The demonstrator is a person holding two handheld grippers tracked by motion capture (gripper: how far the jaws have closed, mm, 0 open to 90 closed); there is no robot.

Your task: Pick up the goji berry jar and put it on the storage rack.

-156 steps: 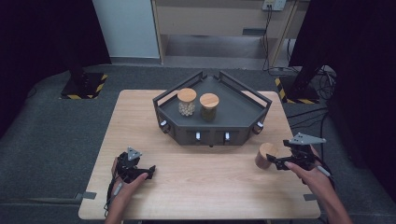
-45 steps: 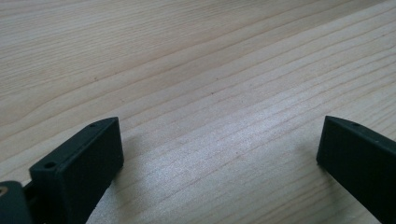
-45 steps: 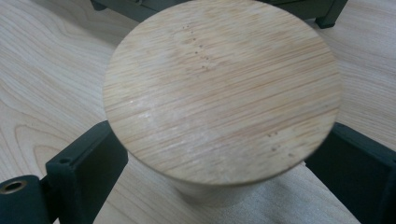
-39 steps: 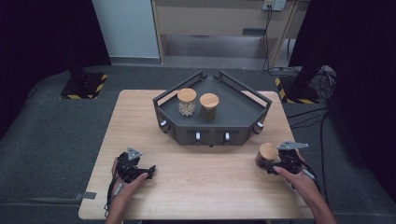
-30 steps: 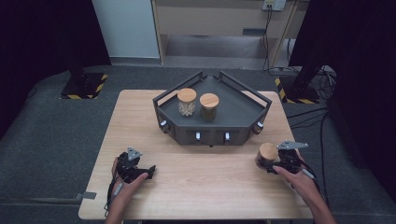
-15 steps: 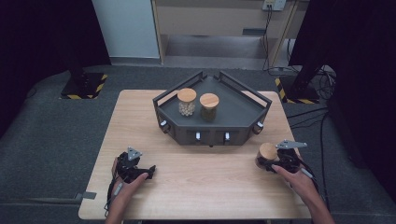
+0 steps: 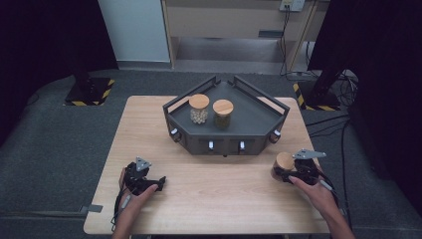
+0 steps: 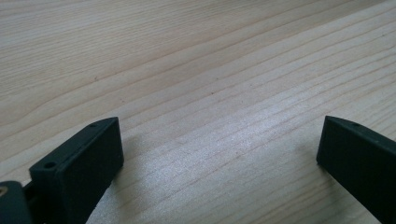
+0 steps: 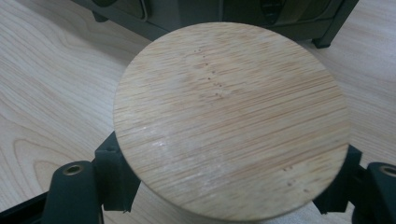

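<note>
Right gripper (image 7: 284, 174) fingers just clenched on the jar (image 7: 284, 163) near the table (image 7: 224, 199) edge; left gripper (image 7: 158, 183) released.

Bright tabletop, dark surrounds, soft pics

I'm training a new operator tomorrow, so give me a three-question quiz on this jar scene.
1. True or false: the right gripper is shut on the wooden-lidded jar on the table.
2. How many jars stand in the dark tray? A) one B) two C) three
3. What lies between the open jaws of the left gripper?

Key:
1. True; the right gripper view has a jaw on each side below the lid.
2. B: the jar of pale round pieces and the jar of greenish contents.
3. Nothing but bare wooden tabletop.
</note>
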